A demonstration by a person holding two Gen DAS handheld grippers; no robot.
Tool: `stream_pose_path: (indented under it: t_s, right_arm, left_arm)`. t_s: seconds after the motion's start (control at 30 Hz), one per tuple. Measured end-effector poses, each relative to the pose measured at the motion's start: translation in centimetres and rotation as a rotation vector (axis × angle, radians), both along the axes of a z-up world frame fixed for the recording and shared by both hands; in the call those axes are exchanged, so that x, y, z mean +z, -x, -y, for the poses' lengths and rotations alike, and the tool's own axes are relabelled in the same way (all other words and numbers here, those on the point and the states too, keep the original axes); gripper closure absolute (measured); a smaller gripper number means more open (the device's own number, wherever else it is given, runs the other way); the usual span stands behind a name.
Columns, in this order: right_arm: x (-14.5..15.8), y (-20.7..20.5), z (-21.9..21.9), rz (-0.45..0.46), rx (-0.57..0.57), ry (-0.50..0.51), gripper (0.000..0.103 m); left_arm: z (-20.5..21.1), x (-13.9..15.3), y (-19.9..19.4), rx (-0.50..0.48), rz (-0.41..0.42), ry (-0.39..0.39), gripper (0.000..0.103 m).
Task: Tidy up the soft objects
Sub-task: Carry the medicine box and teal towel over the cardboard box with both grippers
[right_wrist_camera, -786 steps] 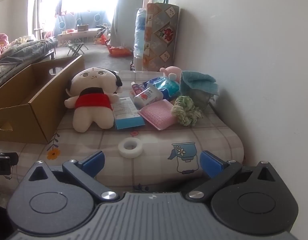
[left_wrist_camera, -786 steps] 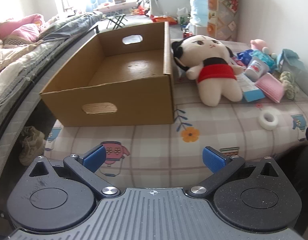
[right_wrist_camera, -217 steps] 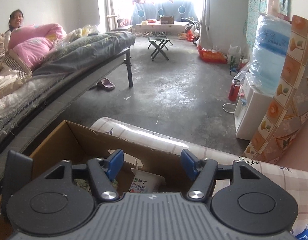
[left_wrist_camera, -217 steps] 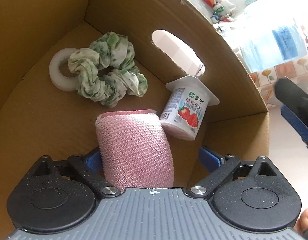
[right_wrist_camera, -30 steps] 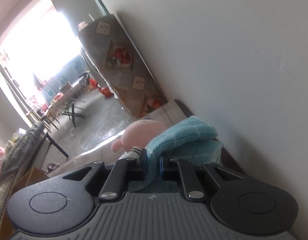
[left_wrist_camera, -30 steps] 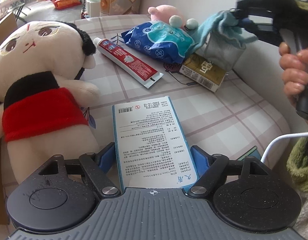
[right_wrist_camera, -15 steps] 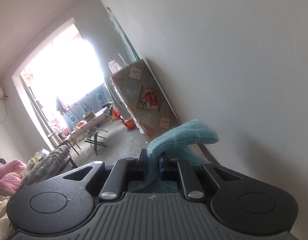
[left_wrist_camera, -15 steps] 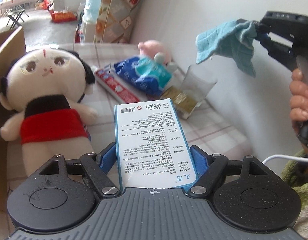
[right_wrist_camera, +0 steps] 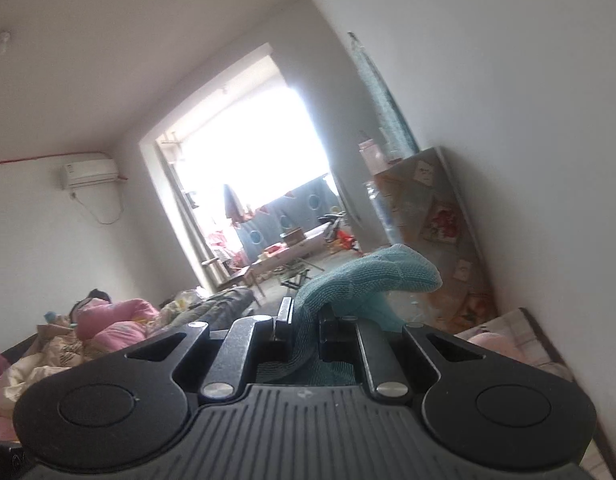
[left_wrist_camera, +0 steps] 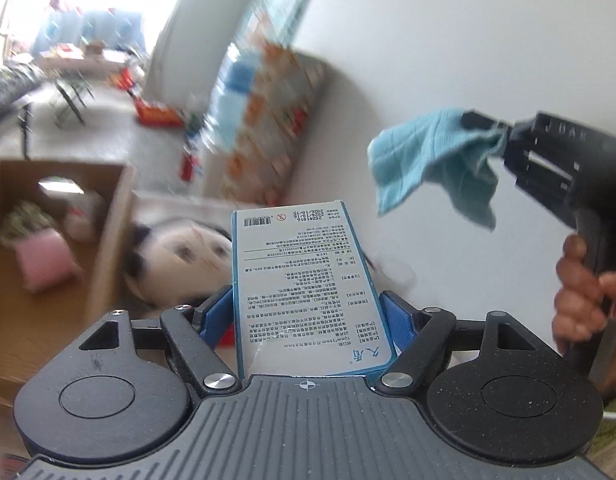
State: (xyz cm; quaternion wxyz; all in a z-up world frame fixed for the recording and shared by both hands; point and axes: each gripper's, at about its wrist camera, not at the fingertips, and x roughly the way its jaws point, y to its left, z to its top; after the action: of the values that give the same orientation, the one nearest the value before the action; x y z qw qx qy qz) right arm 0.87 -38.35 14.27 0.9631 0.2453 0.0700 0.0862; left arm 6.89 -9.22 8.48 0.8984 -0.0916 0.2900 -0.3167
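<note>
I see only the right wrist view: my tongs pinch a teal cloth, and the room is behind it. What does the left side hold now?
Observer: The left tongs grip a flat carton, blue and white with print, by its long sides.
Operator: Where is the cardboard box?
Observer: The cardboard box is at the left of the left wrist view. It is open, with a pink sponge and a green scrunchie inside.
Operator: Does my cloth touch anything?
Observer: No. The teal cloth hangs free from the right tongs, in front of the white wall.

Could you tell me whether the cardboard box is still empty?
No, the cardboard box already holds a pink sponge and a green scrunchie.
</note>
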Motion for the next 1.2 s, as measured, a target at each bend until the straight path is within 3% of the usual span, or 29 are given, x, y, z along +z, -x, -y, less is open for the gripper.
stream_pose_path:
  t_s: [0.23, 0.4, 0.63, 0.8, 1.0, 1.2]
  right_arm:
    - [2.5, -4.7, -7.7, 0.038, 0.211, -0.016, 0.091]
    - [3.0, -9.6, -14.8, -0.025, 0.368, -0.031, 0.091]
    - [0.1, -17.9, -25.0, -0.221, 0.515, 0.002, 0.091]
    - [-3.7, -23.4, -30.3, -0.412, 0.577, 0.0, 0.091]
    - [-8.1, -28.7, -33.6, -0.596, 0.61, -0.039, 0.091]
    - [-11.8, -32.5, -35.4, -0.72, 0.625, -0.096, 0.091]
  left_arm:
    - [-7.0, 3.6, -0.6, 0.191, 0.101, -0.044, 0.026]
    - [-11.0, 3.3, -3.2, 0.325, 0.082, -0.117, 0.026]
    - [-14.5, -0.4, -9.8, 0.427, -0.052, -0.285, 0.027]
    - [-16.0, -3.9, -14.8, 0.396, -0.22, -0.401, 0.028]
    - [-16.6, -7.1, -18.1, 0.36, -0.366, -0.523, 0.028]
    - [-17.1, -8.9, -19.6, 0.347, -0.453, -0.582, 0.03]
